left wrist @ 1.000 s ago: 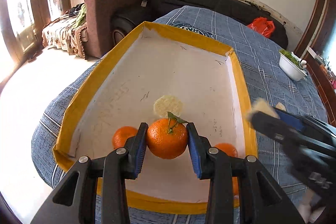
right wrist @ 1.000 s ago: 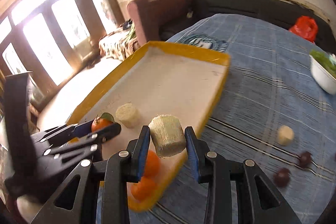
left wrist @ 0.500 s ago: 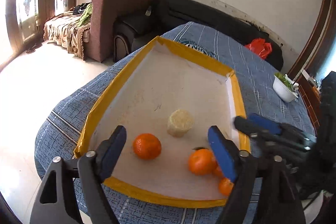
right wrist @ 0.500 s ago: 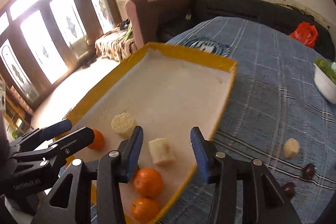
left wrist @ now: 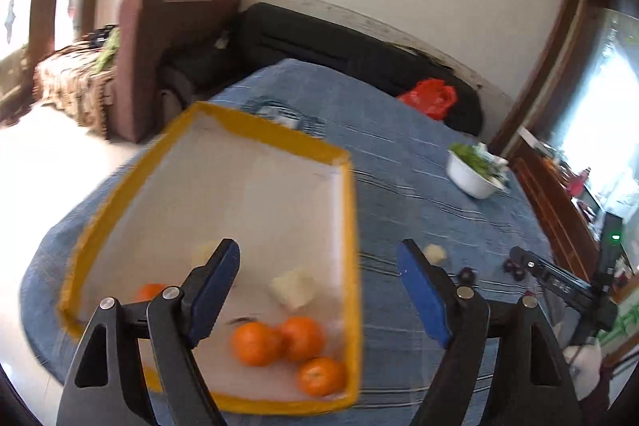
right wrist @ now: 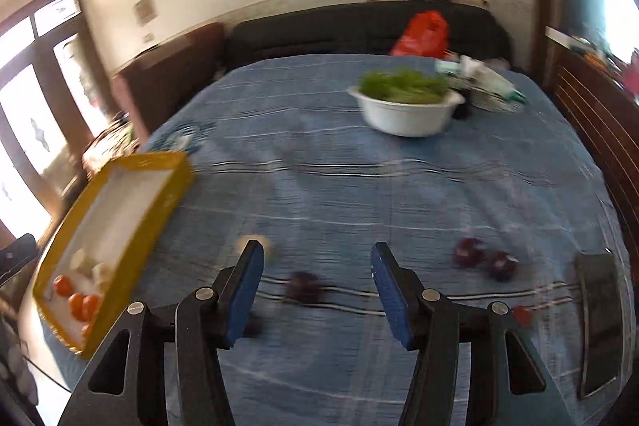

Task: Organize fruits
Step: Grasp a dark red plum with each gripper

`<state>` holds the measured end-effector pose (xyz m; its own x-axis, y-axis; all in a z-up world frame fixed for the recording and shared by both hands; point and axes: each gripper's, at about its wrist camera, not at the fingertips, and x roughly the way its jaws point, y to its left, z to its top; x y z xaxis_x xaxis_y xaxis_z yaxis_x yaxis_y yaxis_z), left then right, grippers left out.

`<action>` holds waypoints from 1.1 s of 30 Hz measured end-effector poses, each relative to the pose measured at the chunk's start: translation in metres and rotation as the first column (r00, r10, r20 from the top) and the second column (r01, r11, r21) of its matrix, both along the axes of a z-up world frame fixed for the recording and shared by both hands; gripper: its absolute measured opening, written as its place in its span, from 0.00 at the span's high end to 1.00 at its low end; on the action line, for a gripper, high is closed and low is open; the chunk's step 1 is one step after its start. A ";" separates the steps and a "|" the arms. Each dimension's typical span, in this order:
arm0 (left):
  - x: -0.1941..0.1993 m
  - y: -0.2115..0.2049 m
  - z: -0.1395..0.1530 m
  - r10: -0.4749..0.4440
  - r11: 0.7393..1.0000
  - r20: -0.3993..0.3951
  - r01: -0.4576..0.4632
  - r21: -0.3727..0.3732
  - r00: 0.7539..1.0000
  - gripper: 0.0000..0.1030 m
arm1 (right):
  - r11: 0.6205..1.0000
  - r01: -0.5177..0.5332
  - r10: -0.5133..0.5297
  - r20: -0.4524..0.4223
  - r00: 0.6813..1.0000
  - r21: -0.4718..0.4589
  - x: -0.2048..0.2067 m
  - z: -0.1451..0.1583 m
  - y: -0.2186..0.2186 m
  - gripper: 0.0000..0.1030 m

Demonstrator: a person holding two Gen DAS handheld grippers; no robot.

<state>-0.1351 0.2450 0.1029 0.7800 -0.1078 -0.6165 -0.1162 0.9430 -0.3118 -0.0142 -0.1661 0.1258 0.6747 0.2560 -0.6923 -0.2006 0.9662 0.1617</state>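
Right gripper [right wrist: 315, 286]: jaws empty and opening above the blue cloth; to grasp well, it needed to centre over the dark fruit [right wrist: 304, 287] lying between its fingers.
Left gripper [left wrist: 319, 290]: fingers wide apart, holding nothing.
Oranges [left wrist: 291, 346]: near corner of the yellow tray [left wrist: 353, 226].
Room: free cloth up to the white bowl [right wrist: 403, 116].

In the left wrist view, a gripper finger [left wrist: 207, 290] hides most of one orange [left wrist: 149, 291] near the tray's [left wrist: 351, 226] left rim. In the right wrist view, motion blur smears the dark fruit [right wrist: 304, 286] on the tablecloth [right wrist: 359, 186]; another finger [right wrist: 243, 290] half covers a pale piece [right wrist: 268, 246].
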 end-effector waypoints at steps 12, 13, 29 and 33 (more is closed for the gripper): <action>0.045 -0.112 -0.038 -0.250 0.966 -0.132 0.256 0.035 0.959 0.29 | 0.983 0.019 0.004 -0.122 0.993 0.185 0.029 -0.038 -0.045 0.40; 0.045 -0.117 -0.039 -0.256 0.962 -0.135 0.266 0.060 0.957 0.32 | 0.984 -0.015 0.039 -0.126 0.991 0.180 0.032 -0.041 -0.034 0.41; 0.079 -0.172 -0.076 -0.344 0.917 -0.245 0.380 0.121 0.907 0.55 | 0.980 -0.165 0.179 -0.138 0.974 0.110 0.043 -0.072 0.020 0.70; 0.090 -0.190 -0.087 -0.372 0.901 -0.261 0.414 0.128 0.891 0.55 | 0.983 -0.117 0.134 -0.121 0.984 0.140 0.044 -0.068 0.005 0.70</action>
